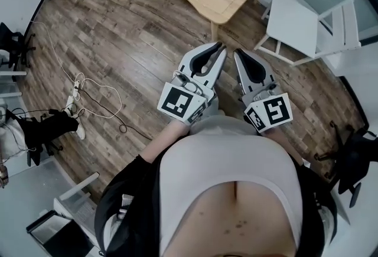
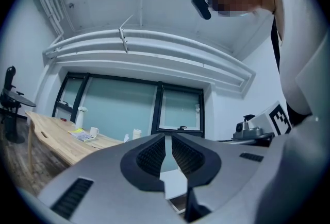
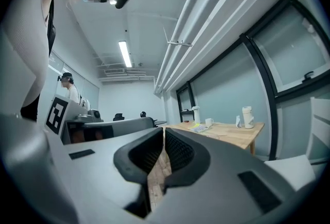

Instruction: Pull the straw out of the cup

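Cup, small and white, stands on the table next to some papers, with a tall white bottle just past them. In the left gripper view it sits at about 10 o'clock from the jaws, well apart from both grippers. It is too small there to tell whether a straw is in it.

In the head view the left gripper and right gripper are side by side, close in front of the person's body, both pointing to 12 o'clock at the table's near corner. The left gripper's fingers are pressed together at the tips with nothing between them. The right gripper's fingers are likewise pressed together and empty.

A white chair stands at 2 o'clock from the grippers. Cables lie on the wood floor at 9 o'clock.
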A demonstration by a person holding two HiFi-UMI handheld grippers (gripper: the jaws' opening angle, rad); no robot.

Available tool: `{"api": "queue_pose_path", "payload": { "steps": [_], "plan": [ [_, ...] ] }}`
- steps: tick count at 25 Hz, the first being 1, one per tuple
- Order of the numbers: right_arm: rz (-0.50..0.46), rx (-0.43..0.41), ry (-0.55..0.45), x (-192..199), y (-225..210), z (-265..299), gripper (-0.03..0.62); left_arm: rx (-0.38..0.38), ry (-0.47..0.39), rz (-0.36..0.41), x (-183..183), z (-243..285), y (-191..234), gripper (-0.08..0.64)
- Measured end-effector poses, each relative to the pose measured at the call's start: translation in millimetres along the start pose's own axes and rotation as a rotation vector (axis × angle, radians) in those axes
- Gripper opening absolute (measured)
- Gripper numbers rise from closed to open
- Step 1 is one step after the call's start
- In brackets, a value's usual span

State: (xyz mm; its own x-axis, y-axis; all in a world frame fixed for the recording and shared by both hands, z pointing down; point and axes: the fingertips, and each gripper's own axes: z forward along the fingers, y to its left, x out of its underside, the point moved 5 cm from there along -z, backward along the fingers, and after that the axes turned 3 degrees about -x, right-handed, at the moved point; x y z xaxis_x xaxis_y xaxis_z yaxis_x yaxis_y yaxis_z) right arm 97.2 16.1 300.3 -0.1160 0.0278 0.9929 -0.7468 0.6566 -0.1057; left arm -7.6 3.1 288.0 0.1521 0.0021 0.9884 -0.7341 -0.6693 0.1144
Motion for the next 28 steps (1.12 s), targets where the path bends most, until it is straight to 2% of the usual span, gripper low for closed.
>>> {"api": "queue_pose_path", "payload": {
  "steps": [17, 28],
  "plan": [
    [0.009, 0.060, 0.007, -2, -93, 125, 0.034, 0.068, 0.021, -0.014, -2, 119, 118, 0.044],
    [0.000, 0.092, -0.003, -8, -131, 191, 0.033, 0.108, 0.016, 0.001, -10, 169, 178, 0.044]
  ]
}}
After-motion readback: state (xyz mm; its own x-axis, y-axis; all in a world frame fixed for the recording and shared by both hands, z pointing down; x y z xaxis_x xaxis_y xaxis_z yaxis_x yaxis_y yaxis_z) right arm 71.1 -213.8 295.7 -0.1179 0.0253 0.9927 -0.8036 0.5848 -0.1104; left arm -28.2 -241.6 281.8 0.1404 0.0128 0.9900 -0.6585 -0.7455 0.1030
